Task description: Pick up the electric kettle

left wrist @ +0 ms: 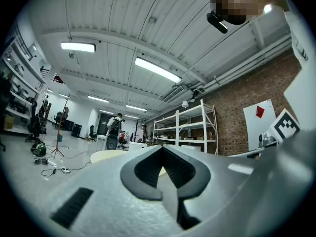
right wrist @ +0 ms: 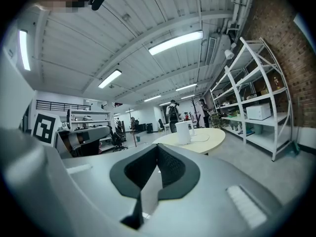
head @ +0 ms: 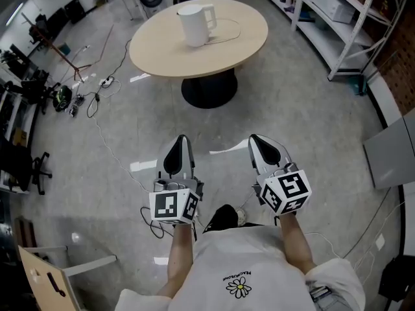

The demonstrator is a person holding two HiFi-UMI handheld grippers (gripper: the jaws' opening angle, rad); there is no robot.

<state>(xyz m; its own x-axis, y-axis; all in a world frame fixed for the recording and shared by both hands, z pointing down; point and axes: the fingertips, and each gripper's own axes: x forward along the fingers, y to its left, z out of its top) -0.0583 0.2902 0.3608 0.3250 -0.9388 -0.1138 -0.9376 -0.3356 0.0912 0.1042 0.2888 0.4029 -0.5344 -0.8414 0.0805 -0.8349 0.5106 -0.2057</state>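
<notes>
A white electric kettle with a handle on its right side stands on a round beige table far ahead; its thin cord loops across the tabletop. The right gripper view shows the kettle well beyond the jaws. My left gripper and right gripper hang side by side over the grey floor, well short of the table, both shut with nothing between them. In the left gripper view the left gripper hides the kettle, and only a strip of the table shows.
White metal shelving runs along the right. Cables, a power strip and tripods lie on the floor to the left. The table has a black pedestal base. Office chairs stand beyond it. People stand far off in the room.
</notes>
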